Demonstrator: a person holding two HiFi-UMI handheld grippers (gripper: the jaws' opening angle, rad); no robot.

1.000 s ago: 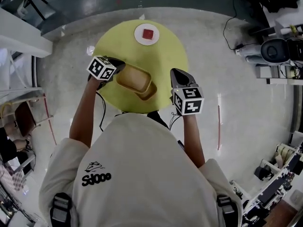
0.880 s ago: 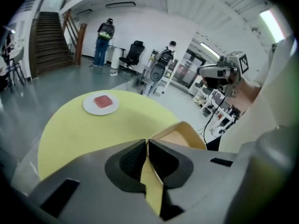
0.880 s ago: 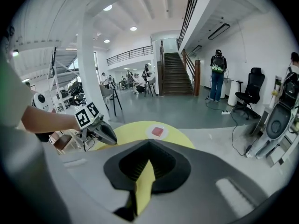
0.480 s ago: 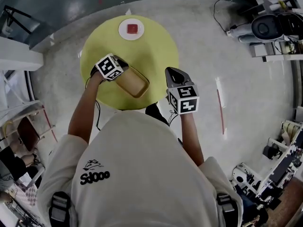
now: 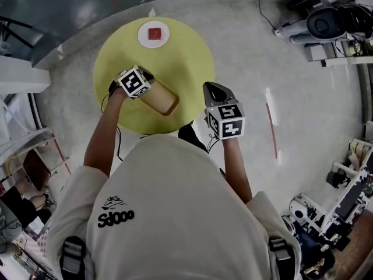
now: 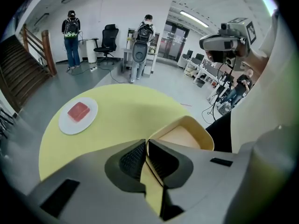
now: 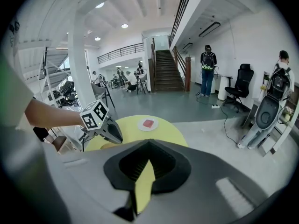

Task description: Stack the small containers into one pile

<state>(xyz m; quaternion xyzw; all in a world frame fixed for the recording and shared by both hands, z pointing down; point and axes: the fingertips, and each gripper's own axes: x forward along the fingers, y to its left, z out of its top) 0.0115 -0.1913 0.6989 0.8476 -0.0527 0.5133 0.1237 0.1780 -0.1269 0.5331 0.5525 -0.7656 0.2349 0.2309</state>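
Observation:
A tan container (image 5: 162, 98) lies on the round yellow table (image 5: 186, 63), near its front edge; from above it looks like one nested pile. My left gripper (image 5: 146, 88) is shut on the container's left rim. In the left gripper view the thin tan wall (image 6: 147, 149) is pinched between the pads, and the open tub (image 6: 183, 136) lies just beyond. My right gripper (image 5: 214, 92) hovers over the table's right edge, apart from the container, its jaws closed with nothing in them. The right gripper view shows its tips (image 7: 148, 144) meeting and the left gripper (image 7: 112, 130) ahead at left.
A white plate (image 5: 154, 34) with a red block (image 6: 78, 111) sits at the table's far side. Machines and cables (image 5: 326, 22) stand on the floor at right. Two people (image 6: 72, 38) and an office chair (image 6: 108, 38) stand far off, and there is a staircase (image 7: 167, 71).
A second container stuck out from under the held one a second ago; now only one outline shows. My left gripper has rolled and sunk with it. The right gripper barely shifted.

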